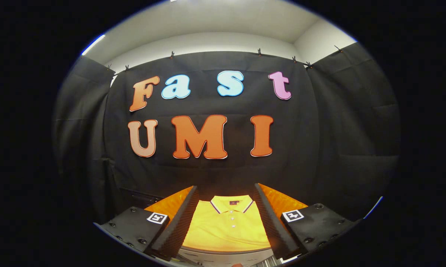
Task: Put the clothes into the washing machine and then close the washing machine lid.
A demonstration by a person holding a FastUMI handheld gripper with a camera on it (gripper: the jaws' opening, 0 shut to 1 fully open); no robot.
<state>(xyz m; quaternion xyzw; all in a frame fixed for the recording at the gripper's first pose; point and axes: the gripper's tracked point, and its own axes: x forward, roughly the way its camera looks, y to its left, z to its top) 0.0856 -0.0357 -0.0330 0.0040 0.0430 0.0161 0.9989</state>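
The first step, picking up the clothes, looks barely begun: the tool [226, 222] is released, its two ribbed fingers [178, 226] spread wide at 7 and 5 o'clock, and the yellow polo shirt [226, 230] lies flat between and just ahead of them, untouched. Next, I judge, the tool must drop toward 6 o'clock and pinch a fold of cloth. The pale worktop [223, 257] edge is cut off, and the shirt's sleeves and hem stay hidden behind the fingers.

Fingers [186, 218] spread wide; the gap between them is open, nothing touching either pad. Yellow polo shirt [226, 226] lies flat in that gap, just ahead. Black cloth wall [319, 148] closes the far side beyond the shirt.
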